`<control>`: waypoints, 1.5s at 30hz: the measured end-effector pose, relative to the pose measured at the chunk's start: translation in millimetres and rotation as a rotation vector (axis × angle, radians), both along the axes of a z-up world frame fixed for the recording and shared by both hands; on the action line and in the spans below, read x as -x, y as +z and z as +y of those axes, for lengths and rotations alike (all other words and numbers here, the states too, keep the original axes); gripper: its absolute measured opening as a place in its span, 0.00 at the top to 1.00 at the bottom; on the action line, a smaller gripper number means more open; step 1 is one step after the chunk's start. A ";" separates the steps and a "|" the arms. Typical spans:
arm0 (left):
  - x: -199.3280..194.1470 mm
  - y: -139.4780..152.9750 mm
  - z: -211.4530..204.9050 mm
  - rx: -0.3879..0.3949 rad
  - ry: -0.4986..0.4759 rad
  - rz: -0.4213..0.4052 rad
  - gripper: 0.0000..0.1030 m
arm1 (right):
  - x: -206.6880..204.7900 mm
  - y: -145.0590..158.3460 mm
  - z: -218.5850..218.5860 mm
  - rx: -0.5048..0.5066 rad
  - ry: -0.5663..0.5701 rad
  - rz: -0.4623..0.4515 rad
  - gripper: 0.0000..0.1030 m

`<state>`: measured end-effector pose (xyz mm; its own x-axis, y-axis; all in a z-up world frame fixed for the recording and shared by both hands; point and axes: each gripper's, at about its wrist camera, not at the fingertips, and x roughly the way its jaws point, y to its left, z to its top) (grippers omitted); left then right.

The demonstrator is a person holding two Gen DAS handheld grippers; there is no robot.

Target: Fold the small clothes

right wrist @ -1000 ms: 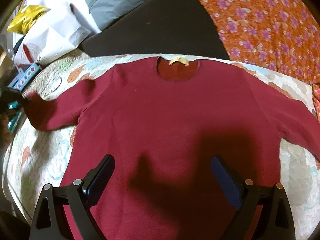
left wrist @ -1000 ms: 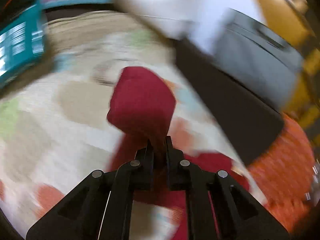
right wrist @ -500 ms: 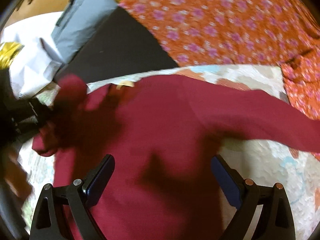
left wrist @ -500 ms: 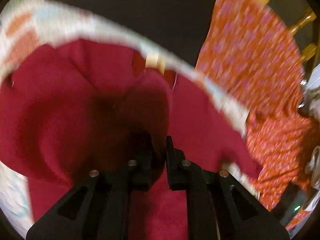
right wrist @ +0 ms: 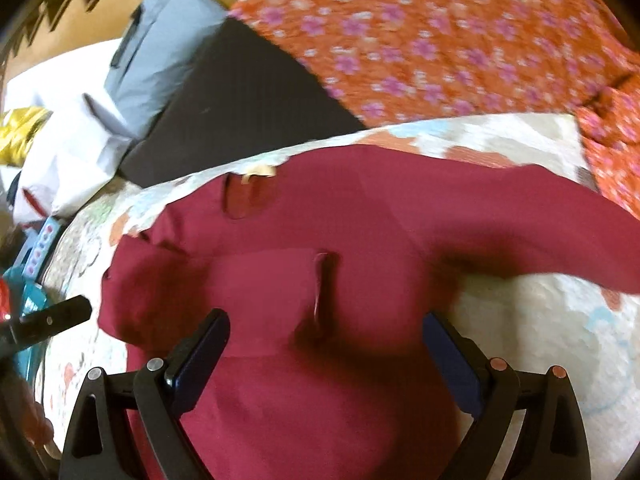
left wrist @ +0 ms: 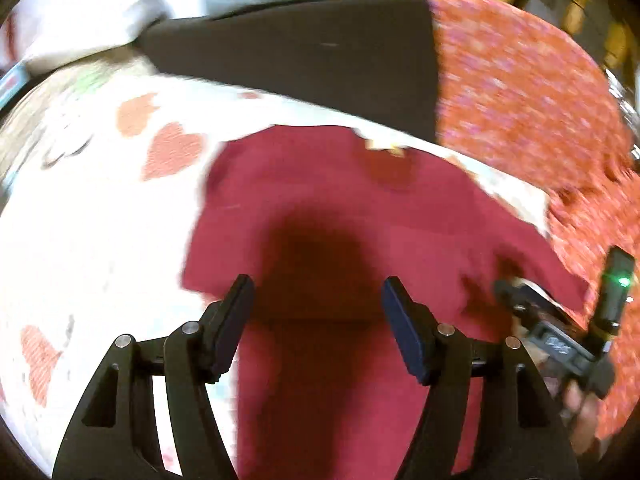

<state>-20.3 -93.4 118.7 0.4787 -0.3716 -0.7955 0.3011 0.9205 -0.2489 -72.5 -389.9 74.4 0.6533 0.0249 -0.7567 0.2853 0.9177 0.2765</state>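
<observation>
Left gripper (left wrist: 316, 312): jaws stood wide apart and empty above the sweater (left wrist: 340, 208); a second ago were clamped on the left sleeve (right wrist: 224, 280). Sleeve released, now lay folded inward across the chest, cuff (right wrist: 322, 292) just below the collar (right wrist: 244, 196). Judged: first sleeve fold done; second sleeve (right wrist: 560, 232) not yet folded, stretched out to the right of the collar over the quilt (right wrist: 540, 320).

Right gripper (right wrist: 324, 352): jaws spread open, holding nothing, hovering over the lower body of the sweater, as half a second ago.

Sweater lay flat, front up, on the quilt, collar toward the black cushion (right wrist: 240, 92) and orange floral cloth (right wrist: 440, 40).

Hard to make out: both views motion-blurred; hem cut off behind the grippers; far cuff of the right sleeve out of frame; shadow over the chest hid any wrinkles under the folded sleeve. Collar label unreadable.
</observation>
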 end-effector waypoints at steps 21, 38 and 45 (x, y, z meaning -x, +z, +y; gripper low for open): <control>-45.4 -22.6 50.0 -0.025 0.264 0.054 0.35 | -61.1 61.2 -26.2 0.282 0.077 -0.147 0.95; -57.6 -63.7 6.8 -0.232 0.165 0.124 0.35 | -79.7 29.0 -54.3 0.306 0.028 -0.013 0.70; -63.6 -69.7 15.7 -0.234 0.189 0.150 0.35 | -159.4 19.4 67.7 0.158 0.539 -0.080 0.49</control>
